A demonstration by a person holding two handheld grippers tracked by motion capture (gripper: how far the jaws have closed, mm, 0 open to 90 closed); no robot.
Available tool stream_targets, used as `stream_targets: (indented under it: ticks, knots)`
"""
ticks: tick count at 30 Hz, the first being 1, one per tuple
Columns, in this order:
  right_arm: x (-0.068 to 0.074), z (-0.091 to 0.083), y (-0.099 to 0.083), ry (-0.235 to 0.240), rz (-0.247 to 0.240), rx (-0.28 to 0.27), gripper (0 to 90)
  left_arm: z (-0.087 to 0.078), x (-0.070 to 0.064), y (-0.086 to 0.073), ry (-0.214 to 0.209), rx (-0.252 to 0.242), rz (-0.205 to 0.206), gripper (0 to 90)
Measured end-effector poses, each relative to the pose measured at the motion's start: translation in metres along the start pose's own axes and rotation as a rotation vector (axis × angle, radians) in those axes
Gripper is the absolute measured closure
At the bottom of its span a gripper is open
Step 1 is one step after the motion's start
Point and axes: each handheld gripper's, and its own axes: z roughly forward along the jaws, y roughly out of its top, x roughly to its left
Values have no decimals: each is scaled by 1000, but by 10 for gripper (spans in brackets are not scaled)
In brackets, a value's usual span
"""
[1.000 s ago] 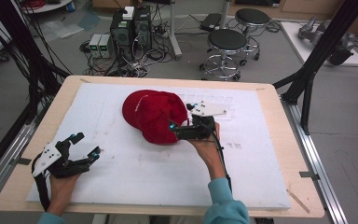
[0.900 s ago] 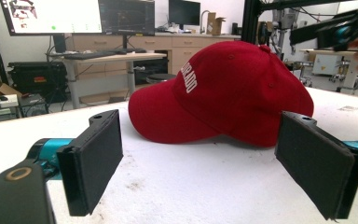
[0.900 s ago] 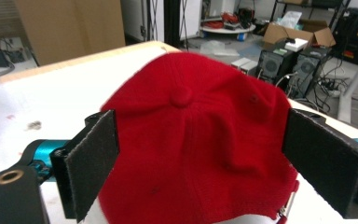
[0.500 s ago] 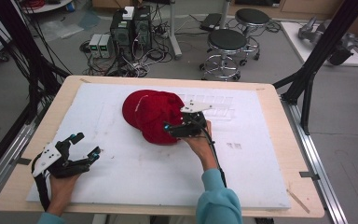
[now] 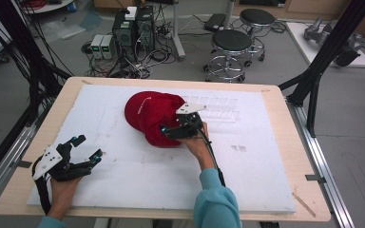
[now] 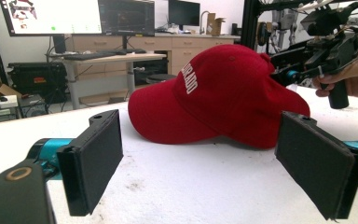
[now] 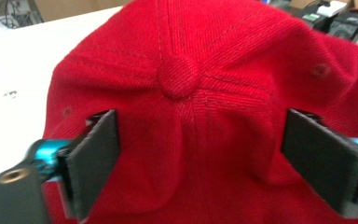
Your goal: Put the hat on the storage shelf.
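Since the earlier frame, the right gripper is brought over the red fabric baseball cap mid-table, jaws wide astride its crown, nothing gripped. The left gripper is held open, empty, well apart. Cap is judged light, soft; crown fabric pinches best.

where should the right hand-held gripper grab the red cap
Grip the crown's soft back panels just behind the top button, coming from above and behind. The red cap lies brim away, and the right hand-held gripper already straddles that pinchable fabric, jaws open.
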Motion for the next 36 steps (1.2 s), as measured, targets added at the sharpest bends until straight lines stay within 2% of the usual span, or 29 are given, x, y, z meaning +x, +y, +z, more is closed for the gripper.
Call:
stream_targets:
  ticks: [2, 4, 6, 7, 8, 9, 11, 12, 13, 15, 17, 19, 22, 26, 28, 34, 36]
  knots:
    - [1, 1, 0, -6, -10, 15, 191, 0, 0, 0, 0, 0, -1, 153]
    - [2, 1, 0, -23, -28, 31, 273, 0, 0, 0, 0, 0, 0, 152]
    - [2, 1, 0, -33, -35, 36, 283, 0, 0, 0, 0, 0, 0, 153]
    - [2, 2, -1, -54, -33, 48, 373, 0, 0, 0, 0, 0, -1, 152]
    - [2, 2, -1, -54, -33, 48, 373, 0, 0, 0, 0, 0, -1, 153]
    - [2, 2, -1, -69, -32, 51, 448, 0, 0, 0, 0, 0, 0, 153]
    - [3, 1, 0, -93, -33, 55, 531, 0, 0, 0, 0, 0, 0, 153]
    - [4, 1, 0, -93, -31, 56, 595, 0, 0, 0, 0, 0, 0, 153]
    - [4, 1, 0, -93, -31, 56, 595, 0, 0, 0, 0, 0, 0, 153]
    - [5, 1, 1, -98, -19, 64, 718, 0, 0, 0, 0, 0, 0, 153]
    - [5, 0, 1, -103, -13, 60, 780, 0, 0, 0, 0, 0, 0, 153]
    - [4, -2, 1, -106, 10, 51, 813, 0, 0, 0, 0, -1, 0, 153]
    - [3, -3, 2, -117, 10, 42, 826, 0, 0, 0, 0, -1, -1, 153]
    - [6, -4, 4, -134, -18, 22, 829, 0, 0, 0, 0, -1, -1, 152]
    - [8, -7, 7, -157, -40, -2, 830, 0, 0, 0, 0, -1, -1, 153]
    - [11, -14, 12, -181, -66, -36, 830, 0, 0, 0, 0, 0, -1, 153]
    - [11, -19, 15, -177, -76, -78, 830, 0, 0, 0, 0, 0, -1, 153]
